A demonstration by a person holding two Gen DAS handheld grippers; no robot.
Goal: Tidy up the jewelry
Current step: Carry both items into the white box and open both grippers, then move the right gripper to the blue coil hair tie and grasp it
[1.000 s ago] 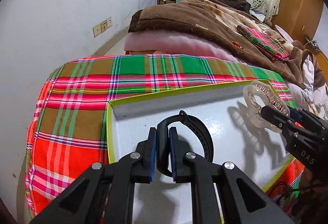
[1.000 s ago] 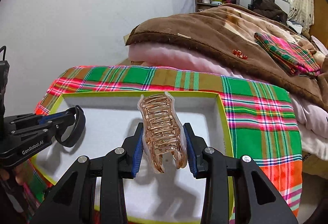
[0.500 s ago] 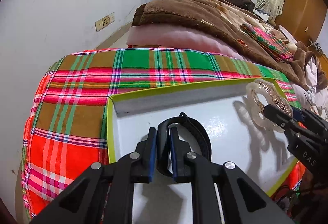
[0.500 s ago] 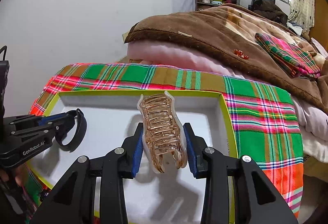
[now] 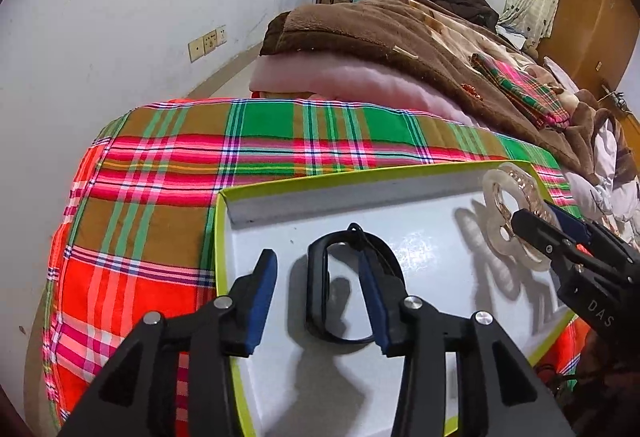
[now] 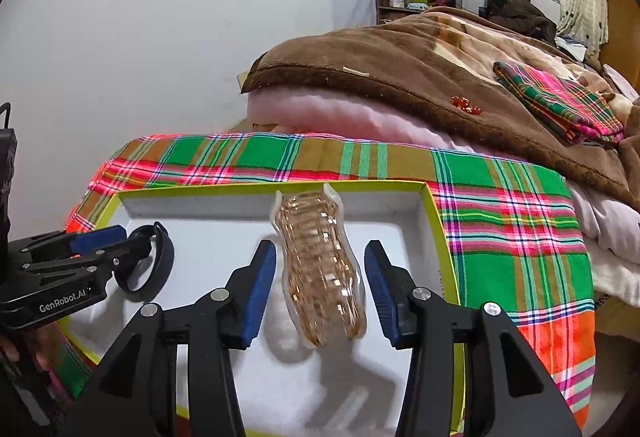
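A white box with a yellow-green rim (image 5: 360, 173) (image 6: 434, 205) lies on a plaid cloth. My left gripper (image 5: 318, 295) is open; the black band (image 5: 340, 289) sits loose between its fingers inside the box and also shows in the right wrist view (image 6: 154, 263). My right gripper (image 6: 320, 293) is open; the rose-gold hair claw (image 6: 320, 269), blurred, is free between its fingers over the box floor. The claw also shows in the left wrist view (image 5: 516, 213), beside the right gripper's fingers (image 5: 536, 233).
The red and green plaid cloth (image 5: 160, 197) covers the surface under the box. Behind it lie a pink quilt (image 6: 340, 117) and a brown blanket (image 6: 400, 69) with a folded plaid cloth (image 6: 560, 101) and small red beads (image 6: 466, 104). A white wall stands on the left.
Both grippers have opened. The left one let go of the black band, the right one let go of the hair claw, which is dropping into the box.
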